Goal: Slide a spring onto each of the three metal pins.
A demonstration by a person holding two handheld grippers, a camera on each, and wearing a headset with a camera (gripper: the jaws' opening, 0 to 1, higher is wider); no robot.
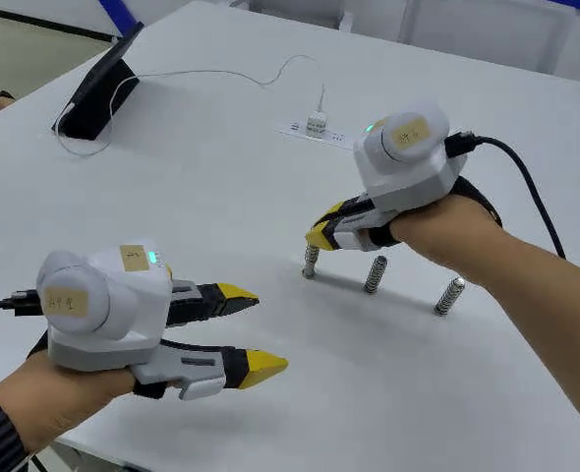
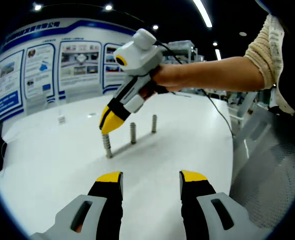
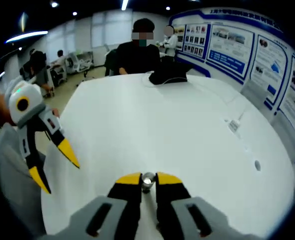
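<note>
A white table (image 1: 202, 197) is spreading wide under ceiling lights (image 2: 203, 12) that are glowing in strips and spots. Blue-edged posters (image 2: 47, 67) are lining the wall (image 2: 37, 106). A black stand (image 1: 98, 87) is resting on the tabletop, its cable (image 1: 221, 74) trailing toward a power strip (image 1: 315, 128). People (image 3: 61, 59) are sitting farther back.

Three upright metal pins (image 1: 375, 274) stand in a row, a grey coil spring (image 1: 449, 295) around each
</note>
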